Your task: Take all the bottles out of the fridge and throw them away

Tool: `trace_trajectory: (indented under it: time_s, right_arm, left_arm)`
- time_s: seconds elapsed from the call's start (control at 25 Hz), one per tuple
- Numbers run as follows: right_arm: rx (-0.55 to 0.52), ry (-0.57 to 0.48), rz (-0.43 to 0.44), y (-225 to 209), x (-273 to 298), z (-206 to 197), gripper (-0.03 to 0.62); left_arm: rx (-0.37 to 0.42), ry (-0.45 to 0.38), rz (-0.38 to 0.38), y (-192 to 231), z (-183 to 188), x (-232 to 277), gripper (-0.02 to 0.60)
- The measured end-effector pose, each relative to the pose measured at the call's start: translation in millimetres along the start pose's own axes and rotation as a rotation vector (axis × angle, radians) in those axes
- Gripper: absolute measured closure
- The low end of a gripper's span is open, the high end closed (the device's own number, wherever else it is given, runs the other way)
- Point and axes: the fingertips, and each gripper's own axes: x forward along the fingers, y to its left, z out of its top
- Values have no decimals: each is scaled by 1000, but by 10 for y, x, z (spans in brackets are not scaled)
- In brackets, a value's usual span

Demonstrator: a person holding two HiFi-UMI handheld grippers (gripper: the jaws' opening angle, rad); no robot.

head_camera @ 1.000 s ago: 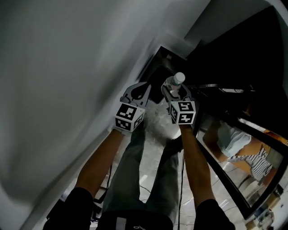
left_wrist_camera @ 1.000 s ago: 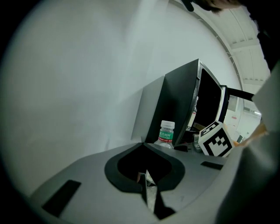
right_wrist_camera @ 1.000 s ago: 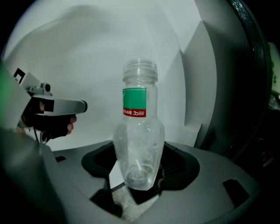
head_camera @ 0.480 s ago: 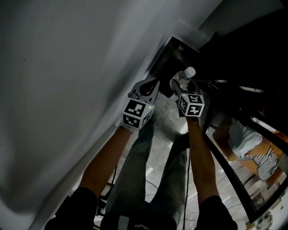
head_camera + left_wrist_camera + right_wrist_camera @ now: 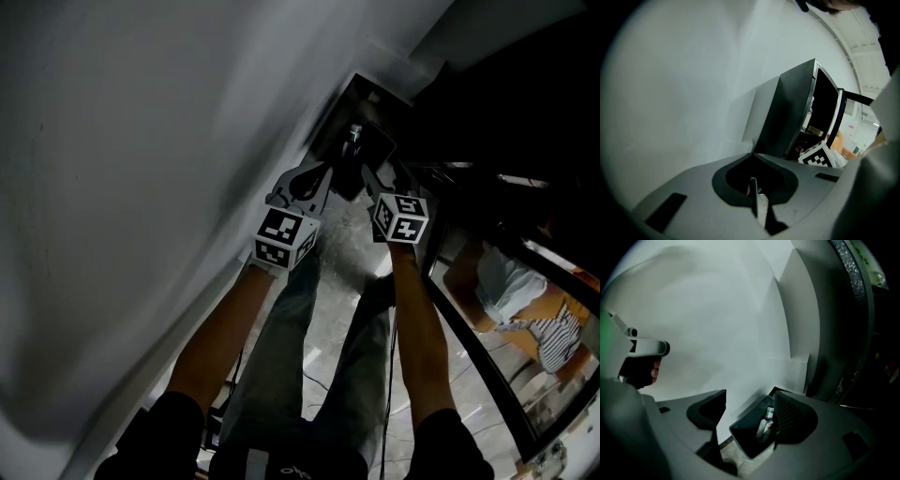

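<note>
Wall: plain pale grey-white. Bin: black. Bottle: clear, white cap, touches of green and red on the label. Left cube and right cube: black squares on white. Right gripper: grey body, black ribbed pads. Floor: grey-white marbling. Trousers: grey. Fridge: black.

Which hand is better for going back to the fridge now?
Probably right. The right gripper has just opened its jaws wide and they are empty; the bottle lies in the bin. It is on the fridge's side. The left gripper's jaws are together.
</note>
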Motion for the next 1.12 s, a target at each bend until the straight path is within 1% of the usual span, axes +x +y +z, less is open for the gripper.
trace_trajectory:
  time_s: [0.12,0.16,0.24,0.36,0.48,0.52,0.68,0.84,0.96,1.12]
  right_arm:
    - [3,-17,5,13,-174,35,282]
    - [9,-22,12,29,-250,57,302]
    - [24,-35,20,59,-430,131,357]
    - [39,-66,1,73,-736,326,454]
    - [41,-94,-32,72,-1046,603,575]
    - [43,-98,-34,99,-1158,693,585]
    - [41,-103,-14,284,-1654,1010,586]
    - [11,-119,-23,357,-2138,1376,586]
    - [8,-141,-36,393,-2498,1633,586]
    - [14,-176,-57,401,-3049,1933,586]
  left_arm:
    - [0,1,-2,-61,6,-15,583]
    - [-3,2,-1,-86,14,-29,583]
    - [-17,1,3,-149,51,-80,583]
    - [-41,-8,5,-274,170,-189,583]
    - [-55,-28,5,-417,377,-289,583]
    - [-61,-33,6,-469,455,-339,583]
    - [-79,-42,12,-738,769,-583,583]
    - [-72,-66,-3,-1062,1200,-748,583]
    - [-69,-91,-22,-1287,1546,-883,583]
    - [-78,-110,-70,-1676,1919,-1082,583]
